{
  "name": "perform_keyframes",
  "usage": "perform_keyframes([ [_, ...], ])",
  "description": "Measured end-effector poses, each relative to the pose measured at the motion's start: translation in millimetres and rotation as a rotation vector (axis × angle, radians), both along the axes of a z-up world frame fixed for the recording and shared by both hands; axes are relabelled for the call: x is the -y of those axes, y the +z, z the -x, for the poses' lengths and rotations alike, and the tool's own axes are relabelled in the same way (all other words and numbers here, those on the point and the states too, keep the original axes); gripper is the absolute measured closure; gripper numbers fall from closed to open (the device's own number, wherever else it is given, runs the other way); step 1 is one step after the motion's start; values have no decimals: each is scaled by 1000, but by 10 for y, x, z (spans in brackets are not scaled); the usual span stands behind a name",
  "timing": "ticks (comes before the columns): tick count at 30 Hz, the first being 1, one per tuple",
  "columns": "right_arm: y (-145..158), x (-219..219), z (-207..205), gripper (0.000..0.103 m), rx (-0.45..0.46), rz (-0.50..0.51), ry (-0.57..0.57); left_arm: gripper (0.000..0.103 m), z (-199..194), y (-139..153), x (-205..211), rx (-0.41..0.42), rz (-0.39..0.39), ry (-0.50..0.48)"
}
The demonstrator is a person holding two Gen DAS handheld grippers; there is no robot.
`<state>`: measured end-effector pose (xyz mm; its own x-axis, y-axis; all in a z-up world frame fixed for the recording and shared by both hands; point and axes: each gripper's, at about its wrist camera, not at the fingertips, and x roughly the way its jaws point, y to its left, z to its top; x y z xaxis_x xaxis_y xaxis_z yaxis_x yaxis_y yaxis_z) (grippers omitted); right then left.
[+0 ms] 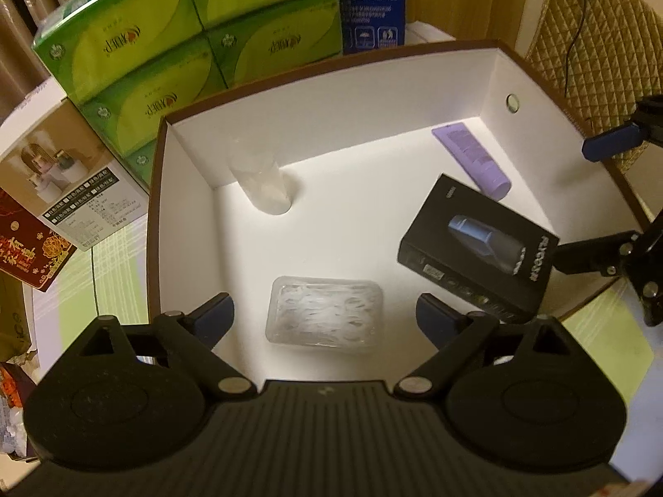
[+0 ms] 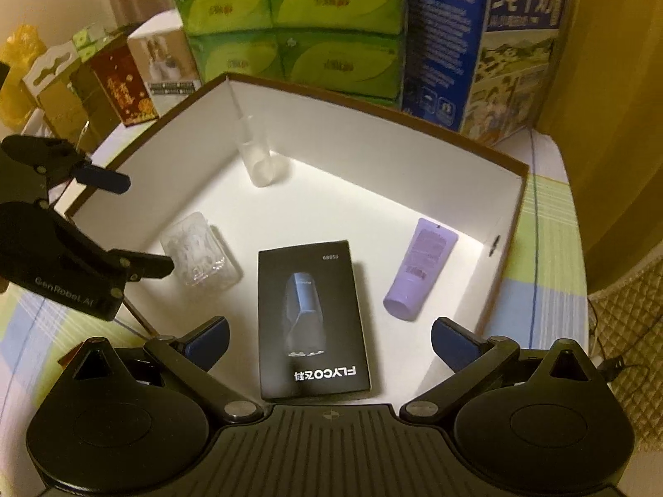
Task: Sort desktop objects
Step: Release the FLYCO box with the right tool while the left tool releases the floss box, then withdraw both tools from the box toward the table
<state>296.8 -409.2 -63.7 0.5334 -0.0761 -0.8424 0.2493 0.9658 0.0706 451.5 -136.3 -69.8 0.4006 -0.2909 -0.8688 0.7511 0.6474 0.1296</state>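
A brown-edged white open box (image 1: 331,83) (image 2: 373,157) holds four things. A clear plastic case (image 1: 325,317) (image 2: 197,254) lies near my left gripper (image 1: 325,319), which is open and empty just above it. A black FLYCO box (image 1: 480,244) (image 2: 310,319) lies flat under my right gripper (image 2: 329,343), also open and empty. A purple tube (image 1: 474,161) (image 2: 420,269) lies at the right. A clear glass (image 1: 261,178) (image 2: 257,157) stands in the far corner. Each gripper shows in the other's view: the right gripper (image 1: 588,207), the left gripper (image 2: 136,223).
Green tissue packs (image 1: 165,41) (image 2: 290,20) and a blue milk carton (image 2: 476,41) are stacked behind the box. Small cartons (image 1: 54,190) (image 2: 124,78) stand at the left. A quilted chair (image 1: 601,29) is at the right. The table has a checked cloth (image 2: 547,248).
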Motion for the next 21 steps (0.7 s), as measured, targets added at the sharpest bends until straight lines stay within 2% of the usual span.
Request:
perform_keyframes([
  [21,493,-284,721,2,169,-22,-77,10,624,595,-262,84,108,28],
])
